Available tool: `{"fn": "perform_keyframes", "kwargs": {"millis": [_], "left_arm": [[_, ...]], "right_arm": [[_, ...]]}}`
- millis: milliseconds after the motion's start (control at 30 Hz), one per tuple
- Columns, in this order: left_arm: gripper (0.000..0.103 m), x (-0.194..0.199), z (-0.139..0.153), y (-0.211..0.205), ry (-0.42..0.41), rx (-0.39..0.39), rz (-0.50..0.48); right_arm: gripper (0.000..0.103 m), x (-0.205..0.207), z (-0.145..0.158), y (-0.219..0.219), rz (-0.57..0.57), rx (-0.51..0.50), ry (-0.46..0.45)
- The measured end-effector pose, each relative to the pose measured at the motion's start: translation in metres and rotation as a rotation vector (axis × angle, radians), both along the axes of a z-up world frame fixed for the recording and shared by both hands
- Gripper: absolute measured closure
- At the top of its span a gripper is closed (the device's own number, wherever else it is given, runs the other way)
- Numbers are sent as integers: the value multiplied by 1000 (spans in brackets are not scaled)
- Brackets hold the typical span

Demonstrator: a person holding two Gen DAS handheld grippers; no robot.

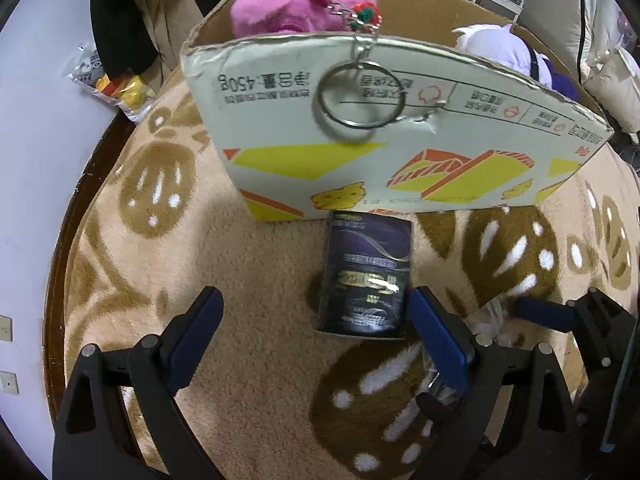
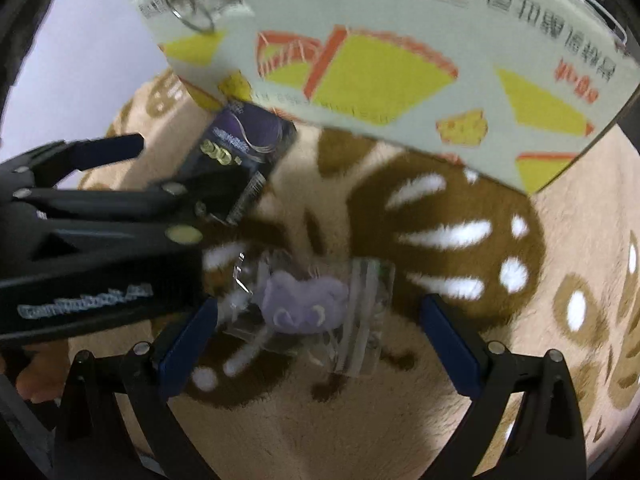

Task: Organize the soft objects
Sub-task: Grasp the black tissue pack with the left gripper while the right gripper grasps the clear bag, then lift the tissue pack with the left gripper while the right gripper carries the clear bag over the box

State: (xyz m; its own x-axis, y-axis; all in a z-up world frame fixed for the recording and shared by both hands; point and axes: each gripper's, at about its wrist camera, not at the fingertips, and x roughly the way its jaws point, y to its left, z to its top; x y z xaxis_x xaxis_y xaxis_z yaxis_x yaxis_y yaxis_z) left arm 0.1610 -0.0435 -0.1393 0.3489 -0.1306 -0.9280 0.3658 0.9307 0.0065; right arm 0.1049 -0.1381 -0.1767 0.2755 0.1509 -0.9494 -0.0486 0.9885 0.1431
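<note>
A cardboard box (image 1: 360,140) stands on the paw-print blanket (image 1: 248,264). It holds a pink plush (image 1: 288,4) with a key ring (image 1: 360,94) hanging over its front wall, and a white and purple plush (image 1: 504,52). A dark packet (image 1: 368,276) lies in front of the box. My left gripper (image 1: 316,332) is open, just short of the packet. A small lilac plush in a clear wrapper (image 2: 308,304) lies on the blanket between the fingers of my open right gripper (image 2: 320,328). The left gripper (image 2: 100,200) shows at the left of the right wrist view, beside the packet (image 2: 244,148).
The box (image 2: 400,60) fills the far side of the right wrist view. A snack bag with a yellow toy (image 1: 116,84) and hanging dark clothes (image 1: 120,12) are at the back left. The blanket's dark edge (image 1: 64,248) runs along the left, pale floor beyond.
</note>
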Motion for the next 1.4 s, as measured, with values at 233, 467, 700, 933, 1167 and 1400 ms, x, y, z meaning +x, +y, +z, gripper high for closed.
{"fn": "perform_keyframes", "kwargs": {"millis": [233, 467, 700, 933, 1167, 1400], "left_arm": [[11, -6, -3, -6, -11, 25, 7], [42, -7, -10, -5, 42, -39, -25], [56, -11, -5, 1, 32, -52, 6], [56, -24, -2, 8, 26, -38, 27], [57, -38, 6, 15, 34, -53, 60], [57, -51, 29, 18, -9, -63, 63]], "right_arm": [[16, -1, 1, -5, -22, -24, -6], [24, 2, 3, -15, -20, -38, 11], [45, 1, 11, -31, -62, 11, 8], [46, 0, 11, -30, -55, 6, 3], [63, -3, 18, -33, -94, 69, -9], [89, -12, 41, -39, -99, 122, -73]]}}
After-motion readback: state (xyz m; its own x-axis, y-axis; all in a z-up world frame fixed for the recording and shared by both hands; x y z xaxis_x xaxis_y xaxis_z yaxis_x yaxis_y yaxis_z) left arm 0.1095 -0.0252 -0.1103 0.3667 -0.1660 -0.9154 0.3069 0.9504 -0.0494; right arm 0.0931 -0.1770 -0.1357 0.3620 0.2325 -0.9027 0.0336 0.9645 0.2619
